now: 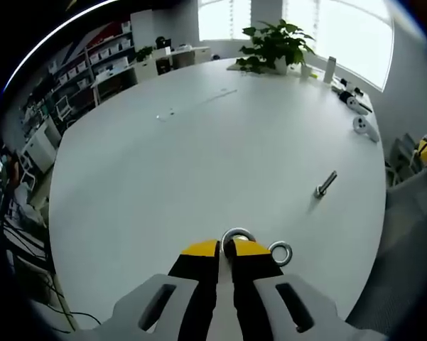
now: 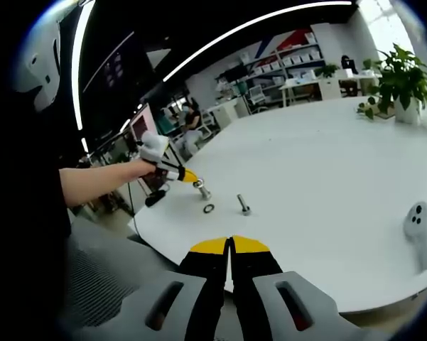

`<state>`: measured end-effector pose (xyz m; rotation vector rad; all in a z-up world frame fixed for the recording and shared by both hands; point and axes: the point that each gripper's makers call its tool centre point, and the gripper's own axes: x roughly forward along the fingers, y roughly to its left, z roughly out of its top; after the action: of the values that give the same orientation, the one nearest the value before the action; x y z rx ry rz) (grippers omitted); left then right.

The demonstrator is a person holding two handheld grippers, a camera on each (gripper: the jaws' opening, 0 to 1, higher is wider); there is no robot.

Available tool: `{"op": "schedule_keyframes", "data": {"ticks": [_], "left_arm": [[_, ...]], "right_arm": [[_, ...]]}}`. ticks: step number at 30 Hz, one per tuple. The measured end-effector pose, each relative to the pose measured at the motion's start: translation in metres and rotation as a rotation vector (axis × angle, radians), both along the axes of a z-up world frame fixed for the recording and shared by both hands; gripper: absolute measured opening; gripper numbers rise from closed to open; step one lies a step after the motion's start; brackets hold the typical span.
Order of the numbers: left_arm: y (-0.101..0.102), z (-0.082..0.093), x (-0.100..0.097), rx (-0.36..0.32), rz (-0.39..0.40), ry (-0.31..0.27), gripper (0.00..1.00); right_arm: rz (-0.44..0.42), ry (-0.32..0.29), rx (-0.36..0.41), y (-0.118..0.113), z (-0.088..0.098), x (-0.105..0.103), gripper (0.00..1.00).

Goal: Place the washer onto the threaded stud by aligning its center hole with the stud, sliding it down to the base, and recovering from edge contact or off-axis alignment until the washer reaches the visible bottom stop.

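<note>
The left gripper [image 1: 226,248] pinched a washer [image 1: 239,235] at the table's [image 1: 199,156] near edge, a second washer [image 1: 280,251] flat beside it. In the left gripper view the stud [image 1: 325,184] appeared lying, pointing up-right; the right gripper view showed it [image 2: 243,204] standing. The right gripper [image 2: 231,245] hung closed, empty.

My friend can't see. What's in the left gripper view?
The left gripper, with yellow-tipped jaws, pinches a metal washer over a white table. A second washer lies beside it, and a bolt lies farther off.
</note>
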<state>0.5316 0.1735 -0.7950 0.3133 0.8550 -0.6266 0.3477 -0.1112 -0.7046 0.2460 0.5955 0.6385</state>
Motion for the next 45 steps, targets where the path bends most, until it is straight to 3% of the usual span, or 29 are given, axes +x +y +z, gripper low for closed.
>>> {"op": "schedule_keyframes", "data": {"ticks": [3, 6, 8, 12, 14, 17, 19, 22, 23, 24, 37, 45], "left_arm": [[-0.001, 0.000, 0.000, -0.002, -0.001, -0.005, 0.05], [-0.002, 0.000, -0.002, -0.050, 0.035, 0.012, 0.05], [-0.003, 0.005, 0.000, -0.083, 0.059, -0.002, 0.05], [-0.005, 0.028, 0.010, -0.152, 0.113, -0.094, 0.03], [-0.011, 0.031, 0.006, -0.188, 0.115, -0.076, 0.00], [-0.009, 0.023, 0.006, -0.156, 0.109, -0.070, 0.00], [-0.006, 0.007, -0.001, -0.129, 0.110, -0.007, 0.00], [-0.003, -0.003, -0.005, -0.096, 0.098, 0.000, 0.00], [-0.002, 0.000, 0.001, -0.117, 0.105, -0.033, 0.00], [0.000, -0.001, -0.002, -0.118, 0.117, -0.003, 0.00], [-0.006, 0.008, -0.003, -0.142, 0.116, -0.023, 0.00], [-0.020, 0.013, -0.010, -0.116, 0.032, -0.045, 0.00]], "right_arm": [[0.001, 0.000, 0.001, 0.000, 0.000, 0.000, 0.04], [0.003, 0.002, -0.001, 0.000, -0.001, -0.001, 0.04], [0.001, 0.000, 0.002, 0.000, -0.001, -0.001, 0.04], [0.001, 0.000, 0.001, -0.001, -0.001, -0.001, 0.04], [0.001, 0.000, 0.002, -0.001, -0.001, -0.001, 0.04], [0.002, 0.001, 0.002, -0.001, -0.002, -0.001, 0.04], [0.001, 0.001, 0.003, -0.001, -0.002, -0.001, 0.04], [0.000, 0.000, 0.003, -0.001, -0.002, -0.001, 0.04], [-0.001, 0.000, 0.004, -0.001, -0.002, -0.001, 0.04], [-0.002, 0.000, 0.004, -0.002, -0.002, -0.001, 0.04], [-0.001, -0.001, 0.005, -0.001, -0.003, -0.002, 0.04], [0.001, 0.001, 0.005, -0.001, -0.003, -0.002, 0.04]]}}
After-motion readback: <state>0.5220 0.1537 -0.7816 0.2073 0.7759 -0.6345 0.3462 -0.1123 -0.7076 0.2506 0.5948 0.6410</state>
